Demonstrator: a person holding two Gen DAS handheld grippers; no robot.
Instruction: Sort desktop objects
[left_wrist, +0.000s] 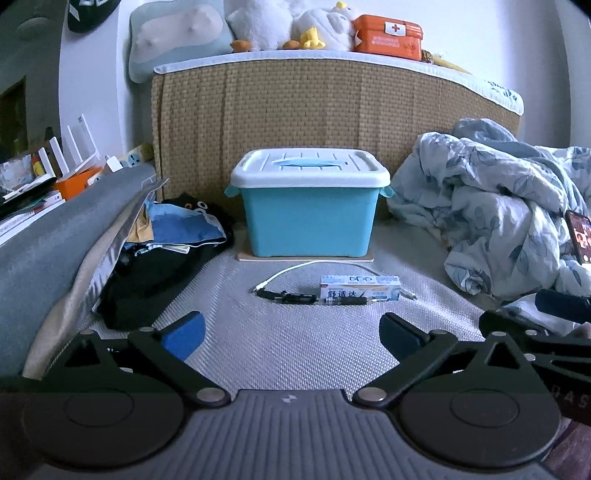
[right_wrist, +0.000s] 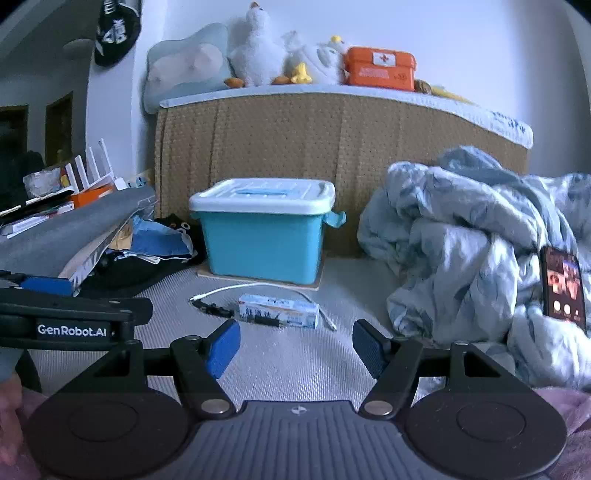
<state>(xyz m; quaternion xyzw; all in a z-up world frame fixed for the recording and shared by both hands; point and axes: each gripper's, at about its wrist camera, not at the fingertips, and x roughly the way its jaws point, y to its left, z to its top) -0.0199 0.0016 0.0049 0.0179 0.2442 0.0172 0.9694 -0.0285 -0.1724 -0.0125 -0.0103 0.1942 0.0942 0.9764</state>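
Note:
A blue storage box with a shut white lid (left_wrist: 309, 206) (right_wrist: 263, 236) stands on a thin board against the woven headboard. In front of it on the grey mat lie a toothpaste box (left_wrist: 360, 287) (right_wrist: 279, 311), a black pen (left_wrist: 291, 296) (right_wrist: 218, 310) and a white cable (left_wrist: 317, 264) (right_wrist: 258, 286). My left gripper (left_wrist: 291, 338) is open and empty, short of the pen and box. My right gripper (right_wrist: 295, 349) is open and empty, also short of them. The left gripper shows at the left edge of the right wrist view (right_wrist: 70, 317).
A crumpled floral quilt (left_wrist: 498, 218) (right_wrist: 472, 251) with a lit phone (right_wrist: 563, 288) fills the right. Dark clothes (left_wrist: 166, 251) and a grey cushion (left_wrist: 55, 229) lie at the left. Plush toys and an orange first-aid case (left_wrist: 388, 37) sit on the headboard.

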